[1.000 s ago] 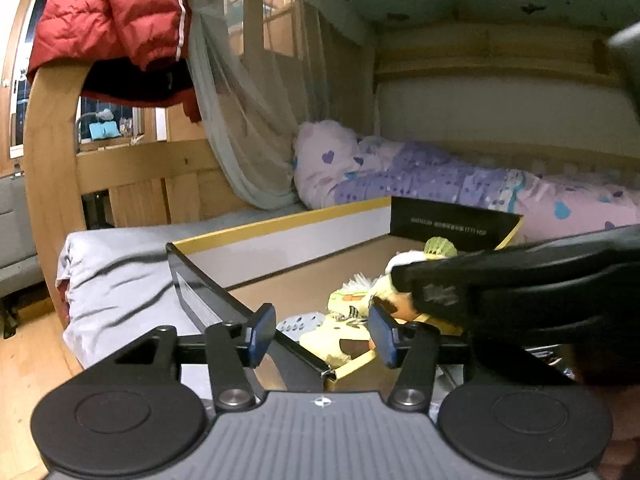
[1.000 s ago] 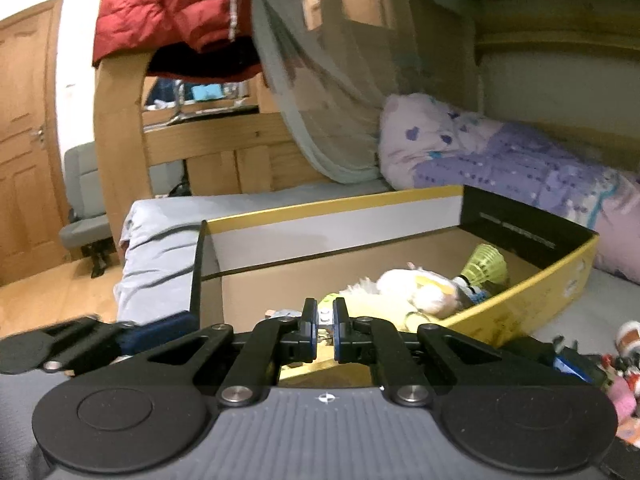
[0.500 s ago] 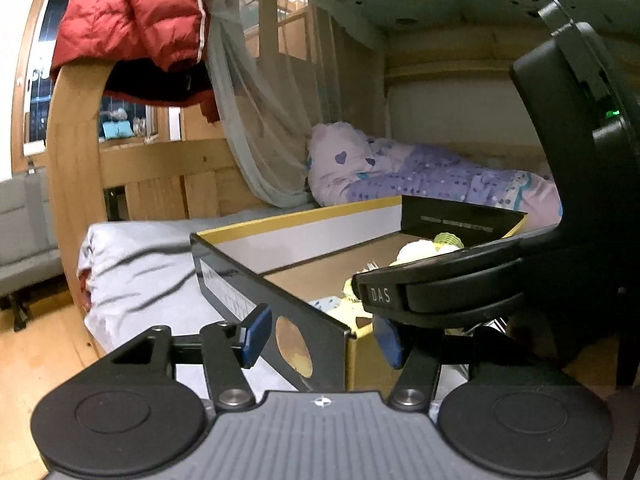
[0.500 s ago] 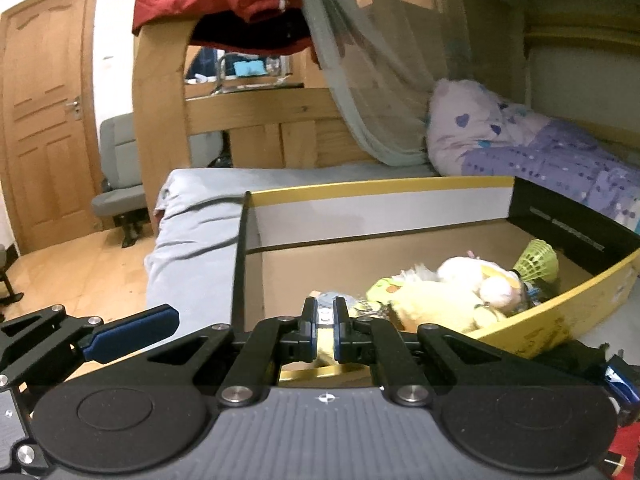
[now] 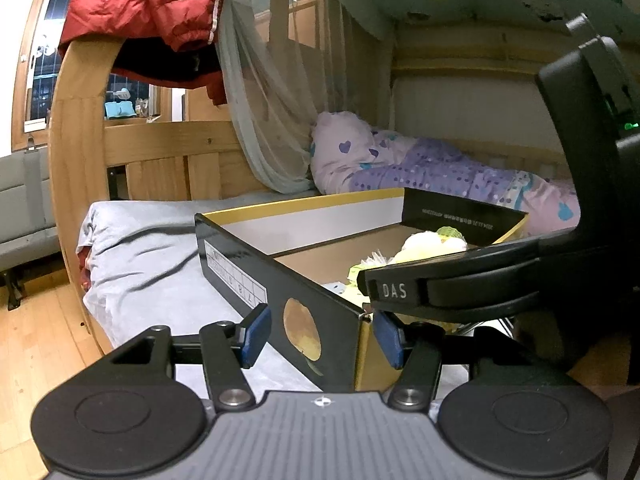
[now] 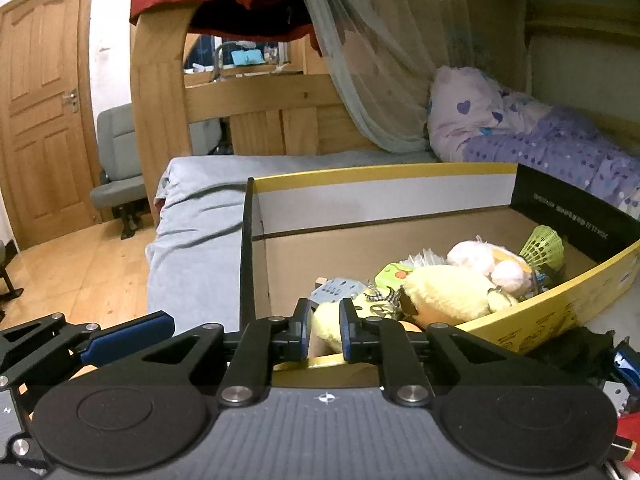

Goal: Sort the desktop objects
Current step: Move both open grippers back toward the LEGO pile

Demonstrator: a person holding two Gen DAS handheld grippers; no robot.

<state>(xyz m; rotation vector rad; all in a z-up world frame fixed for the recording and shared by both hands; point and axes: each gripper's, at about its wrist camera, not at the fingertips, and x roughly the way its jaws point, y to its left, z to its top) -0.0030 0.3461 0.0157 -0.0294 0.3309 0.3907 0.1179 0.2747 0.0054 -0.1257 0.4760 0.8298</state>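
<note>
An open cardboard box (image 6: 380, 194) with yellow and black walls lies on the bed. Inside it are a yellow plush toy (image 6: 448, 292), a pink-white plush (image 6: 480, 258), a green shuttlecock (image 6: 544, 242) and a grey keypad-like thing (image 6: 340, 288). My right gripper (image 6: 325, 327) hovers at the box's near wall. Its jaws are opening, with a narrow gap and nothing between them. My left gripper (image 5: 322, 336) is open. The box's near corner (image 5: 358, 344) shows between its blue pads (image 5: 254, 334), untouched. The right gripper's black body (image 5: 460, 288) fills the right of the left wrist view.
The box rests on a grey sheet (image 6: 192, 216) inside a wooden bunk frame (image 6: 160, 92). A red jacket (image 5: 148, 0) and a mosquito net (image 5: 272, 120) hang above. Purple bedding (image 6: 520, 132) lies behind. Small dark, blue and red items (image 6: 626, 364) sit right of the box.
The right gripper's jaws have parted a little. Both views have slid left, so the box's corner now sits between the left pads, and the right gripper's body has come into the left view.
</note>
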